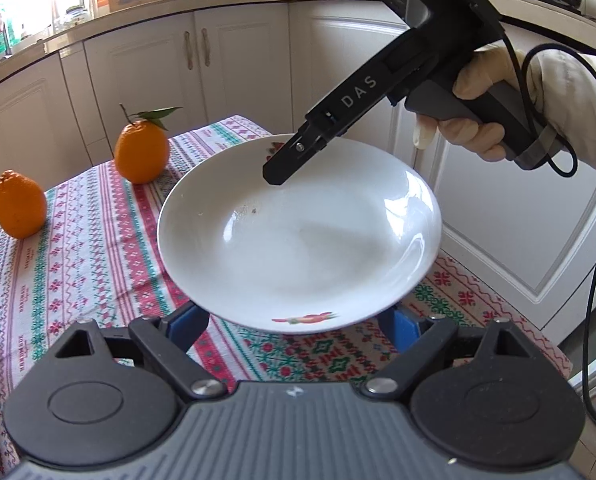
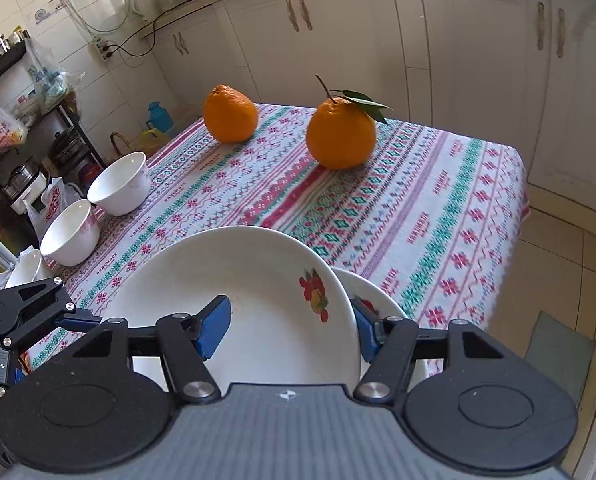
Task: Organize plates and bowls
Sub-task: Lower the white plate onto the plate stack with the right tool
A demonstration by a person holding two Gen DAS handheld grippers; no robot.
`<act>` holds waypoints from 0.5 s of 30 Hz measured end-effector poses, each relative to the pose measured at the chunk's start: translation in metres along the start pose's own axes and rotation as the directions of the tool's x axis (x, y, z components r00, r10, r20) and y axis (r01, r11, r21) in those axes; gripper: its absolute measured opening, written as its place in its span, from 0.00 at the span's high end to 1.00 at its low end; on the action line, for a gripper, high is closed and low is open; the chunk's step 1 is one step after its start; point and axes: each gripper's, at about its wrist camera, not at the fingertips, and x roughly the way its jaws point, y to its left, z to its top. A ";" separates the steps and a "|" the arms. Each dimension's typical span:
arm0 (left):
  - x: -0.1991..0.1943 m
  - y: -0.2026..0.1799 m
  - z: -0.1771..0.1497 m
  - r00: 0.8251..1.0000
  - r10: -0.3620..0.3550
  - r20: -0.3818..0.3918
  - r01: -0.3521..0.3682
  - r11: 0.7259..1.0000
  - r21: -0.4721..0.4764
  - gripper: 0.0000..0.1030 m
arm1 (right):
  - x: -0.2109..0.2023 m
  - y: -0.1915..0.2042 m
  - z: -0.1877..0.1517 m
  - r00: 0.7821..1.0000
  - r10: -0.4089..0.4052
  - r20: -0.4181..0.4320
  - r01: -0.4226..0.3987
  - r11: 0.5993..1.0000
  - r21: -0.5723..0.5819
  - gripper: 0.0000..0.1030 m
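A white plate with a fruit print [image 1: 298,232] is lifted off the patterned tablecloth [image 1: 78,248]. My right gripper [image 1: 276,172] straddles its far rim, one finger inside the plate; in the right wrist view its blue pads [image 2: 214,328] stand wide on either side of that rim [image 2: 258,304], not closed on it. My left gripper [image 1: 294,328] is open, its blue pads under the plate's near edge. A second plate [image 2: 381,300] lies beneath. Two white bowls [image 2: 120,184] [image 2: 72,232] stand at the table's left edge.
Two oranges [image 2: 230,114] [image 2: 341,132] stand at the far side of the table. White cabinets [image 2: 477,60] run behind. A cluttered rack [image 2: 26,128] is at the left, tiled floor [image 2: 557,280] at the right. Another white dish [image 2: 24,268] sits by the bowls.
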 end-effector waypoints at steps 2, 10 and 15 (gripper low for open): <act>0.002 -0.003 0.000 1.000 -0.006 -0.009 0.006 1.000 0.007 0.12 | -0.001 -0.004 -0.006 1.000 0.000 0.001 0.000 1.000 0.014 0.33; 0.007 -0.009 0.003 1.000 -0.012 -0.021 0.013 1.000 0.020 0.12 | 0.000 -0.015 -0.019 1.000 0.000 0.003 0.000 0.999 0.043 0.33; 0.012 -0.009 0.007 0.999 -0.026 -0.038 0.028 0.999 0.030 0.12 | -0.003 -0.019 -0.024 1.000 -0.010 0.007 0.010 0.998 0.055 0.32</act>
